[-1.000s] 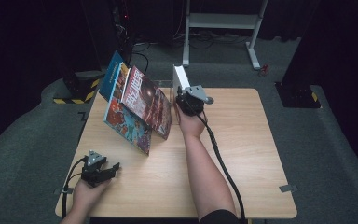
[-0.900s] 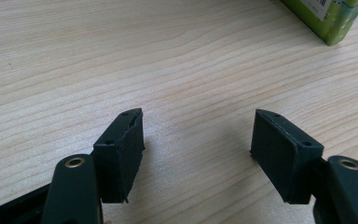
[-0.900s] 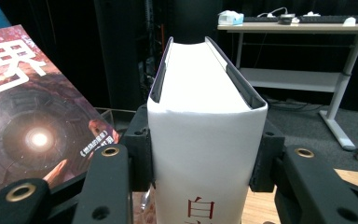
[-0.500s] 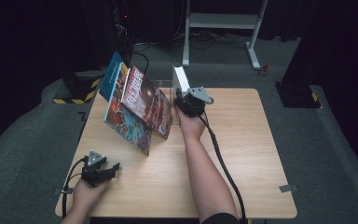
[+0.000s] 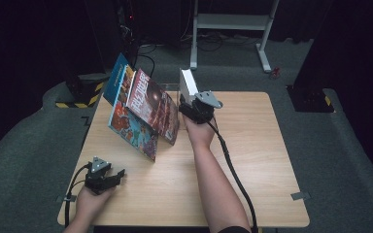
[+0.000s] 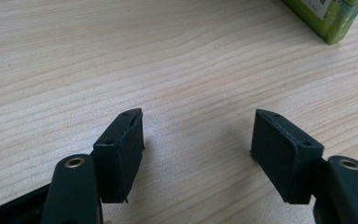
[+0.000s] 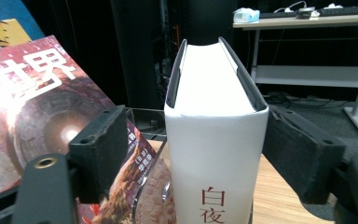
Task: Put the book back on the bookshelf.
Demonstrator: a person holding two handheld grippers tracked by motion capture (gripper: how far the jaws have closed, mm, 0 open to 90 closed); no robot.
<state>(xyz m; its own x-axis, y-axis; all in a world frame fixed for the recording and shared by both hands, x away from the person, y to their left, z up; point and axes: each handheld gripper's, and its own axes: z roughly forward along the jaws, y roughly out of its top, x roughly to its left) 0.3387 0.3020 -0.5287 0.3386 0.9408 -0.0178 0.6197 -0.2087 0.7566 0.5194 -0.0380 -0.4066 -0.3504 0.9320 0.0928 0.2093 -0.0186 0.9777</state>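
Thick white-jacketed book with red characters on its spine point(image 7: 214, 154) stands upright near the far edge of the pale wooden table point(image 5: 252, 184), just left of that edge's middle. In the right gripper view the right tongs point(image 7: 186, 154) straddle it: one jaw seems to press the cover on one side, the other stands just off the opposite cover with a clear plastic bookend between them, so we cannot tell whether the grip is firm. Beside it toward the far left corner lean glossy colour magazines point(image 5: 145, 111), tilted, apart from the book. Left tongs point(image 5: 110, 178) rest near the near left corner, jaws spread wide over bare wood, holding nothing.

We judge the step in hand to be seating the book upright by the bookend. Next move calls for checking it stands unaided, then easing the jaws off without tipping it.
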